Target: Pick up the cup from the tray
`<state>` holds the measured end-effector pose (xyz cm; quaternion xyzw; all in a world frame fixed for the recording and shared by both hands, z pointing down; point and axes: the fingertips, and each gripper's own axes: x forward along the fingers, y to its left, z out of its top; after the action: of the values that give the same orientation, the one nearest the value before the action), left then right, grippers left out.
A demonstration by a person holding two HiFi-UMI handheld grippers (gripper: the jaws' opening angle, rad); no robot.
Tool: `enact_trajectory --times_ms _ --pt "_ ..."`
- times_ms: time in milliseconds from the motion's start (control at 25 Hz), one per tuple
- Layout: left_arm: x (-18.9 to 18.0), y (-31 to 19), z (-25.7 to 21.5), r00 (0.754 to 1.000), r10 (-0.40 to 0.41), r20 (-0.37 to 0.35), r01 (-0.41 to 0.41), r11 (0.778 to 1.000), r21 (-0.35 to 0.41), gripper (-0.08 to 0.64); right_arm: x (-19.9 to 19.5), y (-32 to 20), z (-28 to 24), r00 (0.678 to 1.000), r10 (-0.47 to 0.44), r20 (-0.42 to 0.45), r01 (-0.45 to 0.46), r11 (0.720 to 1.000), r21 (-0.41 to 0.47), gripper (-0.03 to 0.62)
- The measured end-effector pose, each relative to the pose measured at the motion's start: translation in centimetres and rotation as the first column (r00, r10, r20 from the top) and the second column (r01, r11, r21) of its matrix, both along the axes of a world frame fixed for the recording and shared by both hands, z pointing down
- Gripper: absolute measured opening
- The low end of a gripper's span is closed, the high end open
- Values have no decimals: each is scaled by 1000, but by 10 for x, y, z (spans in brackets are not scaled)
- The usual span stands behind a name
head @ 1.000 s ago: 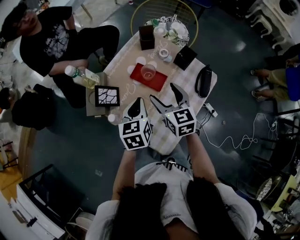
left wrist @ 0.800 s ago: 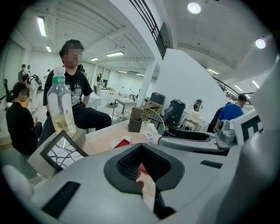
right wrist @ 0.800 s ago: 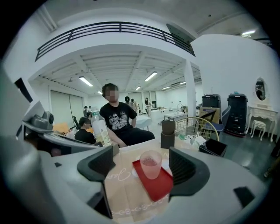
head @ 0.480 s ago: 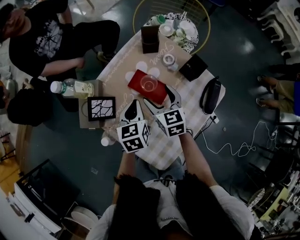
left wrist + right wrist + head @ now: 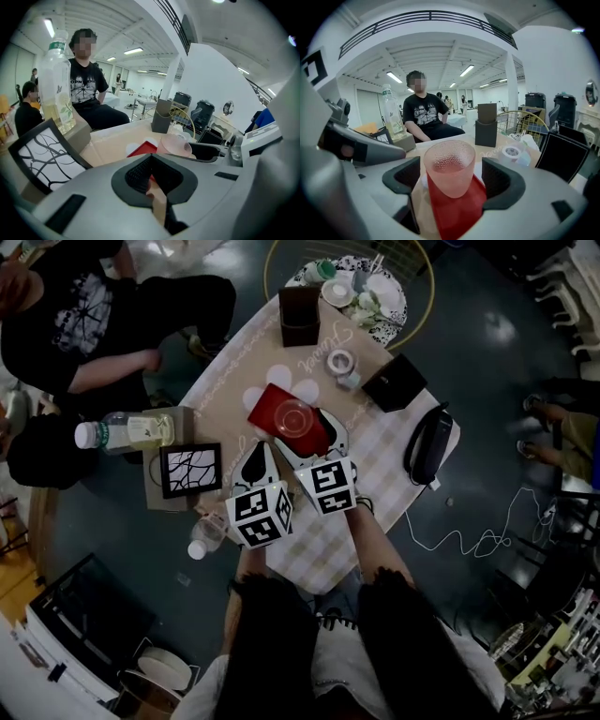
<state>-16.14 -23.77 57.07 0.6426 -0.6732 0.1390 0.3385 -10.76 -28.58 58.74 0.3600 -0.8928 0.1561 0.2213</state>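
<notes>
A frosted pink cup (image 5: pixel 449 172) stands upright on the red tray (image 5: pixel 454 213) near the table's middle. My right gripper (image 5: pixel 452 177) is open at full width, one pad on each side of the cup, with a gap showing on both sides. From the head view the cup (image 5: pixel 298 416) sits on the tray (image 5: pixel 268 407) just beyond my right gripper (image 5: pixel 309 435). My left gripper (image 5: pixel 255 457) hangs to the tray's left with its jaws together and nothing held. In the left gripper view the cup (image 5: pixel 176 144) and tray (image 5: pixel 143 149) lie ahead of the shut left gripper (image 5: pixel 152 176).
A bottle (image 5: pixel 127 430) lies on a box beside a framed picture (image 5: pixel 190 470) at the left. A dark box (image 5: pixel 299 315), tape roll (image 5: pixel 340 362), black case (image 5: pixel 394 382) and black pouch (image 5: pixel 428 443) lie beyond and right of the tray. A person (image 5: pixel 75 315) sits at the far left.
Both grippers have moved forward to the tray. The right jaws have gone from short of the cup to either side of it. The person moved the bottle onto the box.
</notes>
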Motion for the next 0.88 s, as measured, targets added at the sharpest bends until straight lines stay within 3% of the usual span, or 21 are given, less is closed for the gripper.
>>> enact_trajectory --times_ms 360,880 --pt "-6 -10 7 1000 -5 27 5 1000 -4 6 -13 -10 12 999 -47 -14 47 999 12 394" --pt "-5 -5 9 1000 -10 -5 10 1000 -20 6 -13 -10 9 995 -78 -69 81 996 39 391"
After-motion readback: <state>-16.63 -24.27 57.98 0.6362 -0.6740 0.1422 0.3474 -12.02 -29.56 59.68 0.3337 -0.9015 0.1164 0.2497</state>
